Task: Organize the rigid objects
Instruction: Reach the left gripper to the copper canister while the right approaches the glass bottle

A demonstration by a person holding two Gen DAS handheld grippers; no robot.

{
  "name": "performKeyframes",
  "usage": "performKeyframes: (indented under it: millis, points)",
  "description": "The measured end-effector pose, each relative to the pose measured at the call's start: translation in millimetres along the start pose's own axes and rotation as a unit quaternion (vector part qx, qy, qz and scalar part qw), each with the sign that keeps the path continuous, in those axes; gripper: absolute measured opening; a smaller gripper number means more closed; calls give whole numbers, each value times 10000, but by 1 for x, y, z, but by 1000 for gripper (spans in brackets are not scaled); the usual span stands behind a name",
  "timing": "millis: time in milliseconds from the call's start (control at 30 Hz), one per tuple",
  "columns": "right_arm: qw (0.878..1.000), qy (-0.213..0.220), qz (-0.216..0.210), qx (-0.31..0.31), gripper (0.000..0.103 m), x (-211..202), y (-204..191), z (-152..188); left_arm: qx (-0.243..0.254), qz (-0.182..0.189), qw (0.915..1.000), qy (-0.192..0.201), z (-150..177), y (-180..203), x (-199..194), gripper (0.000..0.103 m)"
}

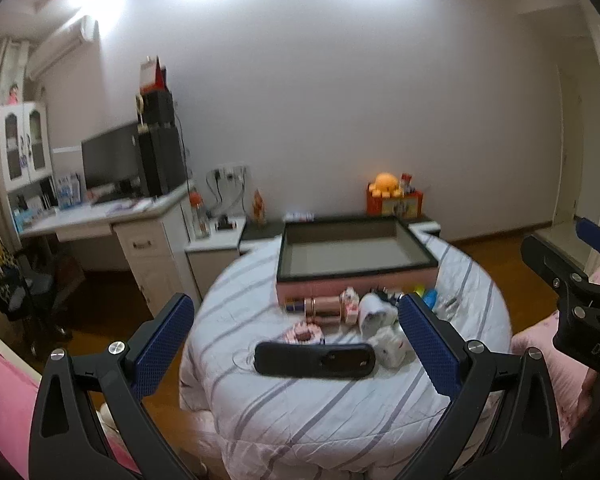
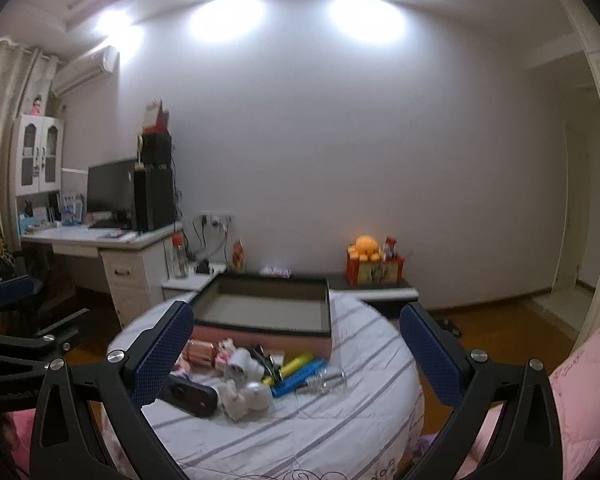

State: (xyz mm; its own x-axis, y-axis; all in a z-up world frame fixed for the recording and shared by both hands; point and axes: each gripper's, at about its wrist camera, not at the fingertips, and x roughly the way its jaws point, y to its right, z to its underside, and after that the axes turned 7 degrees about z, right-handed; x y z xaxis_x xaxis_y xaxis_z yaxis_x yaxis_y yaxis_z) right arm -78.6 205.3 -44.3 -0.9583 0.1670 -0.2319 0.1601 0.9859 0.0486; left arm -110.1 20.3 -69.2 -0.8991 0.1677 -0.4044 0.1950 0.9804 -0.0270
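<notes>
The left gripper (image 1: 293, 340) is hovering with its jaws spread wide and gripping nothing, its blue cross-hatched pads (image 1: 163, 344) framing the clutter; the right gripper (image 2: 295, 354) is likewise hanging released above the same heap, its textured pads (image 2: 161, 356) far apart.

The landmark is the shallow rectangular tray (image 1: 416, 266), black-rimmed with pink sides and a grey floor, sitting on a round table (image 1: 320, 408) draped in white quilted cloth with grey stripes. Just in front of the tray's near wall a shiny copper-coloured cylinder (image 1: 327, 310) is lying on its side, and beside it a white rounded plug-like piece (image 1: 374, 312). Further from the tray, a long black oval case (image 1: 316, 360) is resting flat, with a pink ring-shaped item (image 1: 302, 335) between it and the tray. In the right wrist view, a yellow marker (image 2: 297, 364), a blue bar (image 2: 295, 380) and a clear glass bulb (image 2: 328, 380) are lying near the tray's right corner.
</notes>
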Motion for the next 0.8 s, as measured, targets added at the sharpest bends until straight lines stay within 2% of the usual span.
performKeyframes:
  millis: [467,800]
  points:
    - [9924,-1230,27,23,103,104,4,44,13,-176,9942,-1061,24,-14,107,103]
    - [9853,-1706,42,8,103,155,10,59,91,53,9863,-1649,23,-10,180,103]
